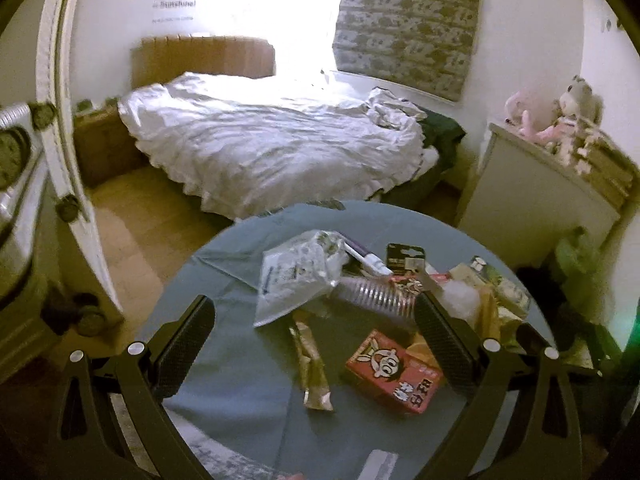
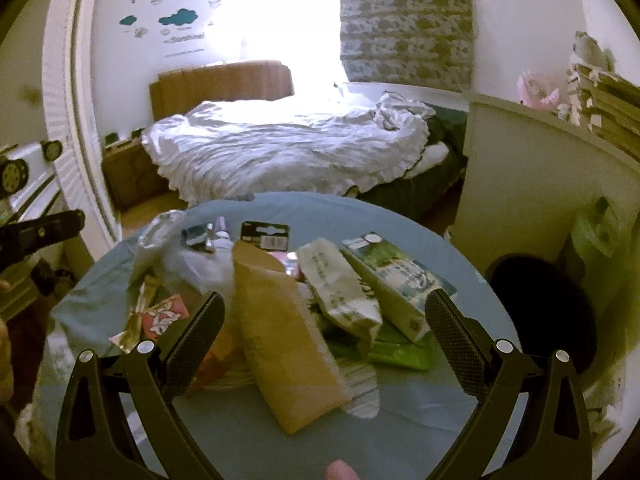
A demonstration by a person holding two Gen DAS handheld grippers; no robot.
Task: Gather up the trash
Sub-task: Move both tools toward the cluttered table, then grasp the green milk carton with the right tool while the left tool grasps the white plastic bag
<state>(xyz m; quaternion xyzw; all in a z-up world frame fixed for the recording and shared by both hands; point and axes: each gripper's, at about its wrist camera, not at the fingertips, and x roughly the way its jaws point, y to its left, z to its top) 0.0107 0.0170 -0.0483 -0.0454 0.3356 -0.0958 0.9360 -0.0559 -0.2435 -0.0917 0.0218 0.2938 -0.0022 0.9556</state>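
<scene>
A bedroom is shown, with an unmade bed (image 1: 272, 140) behind a round table (image 1: 224, 380) covered in a blue-grey cloth, on which the trash is heaped toward the centre and far side. The left gripper (image 1: 316, 344) is held above the near part of the table with its jaws spread wide and nothing between them; a red carton (image 1: 394, 374) and a gold wrapper (image 1: 310, 364) lie in the gap below it. The right gripper (image 2: 326, 338) is likewise released and empty, poised over a tan envelope (image 2: 280, 344) that rests tilted across a white packet (image 2: 340, 288) and a green-and-white box (image 2: 394, 284). A dark bin (image 2: 540, 312) is seen just beyond the table's right edge. Several risks are judged likely. The pile is loosely stacked, so a grasp on the envelope may drag neighbouring pieces off the table. The flat wrapper may be missed or the cloth pinched with it. The ribbed plastic cup (image 1: 374, 294) lying on its side may roll if it is nudged. Motion blur suggests speed, which would worsen each fault.
</scene>
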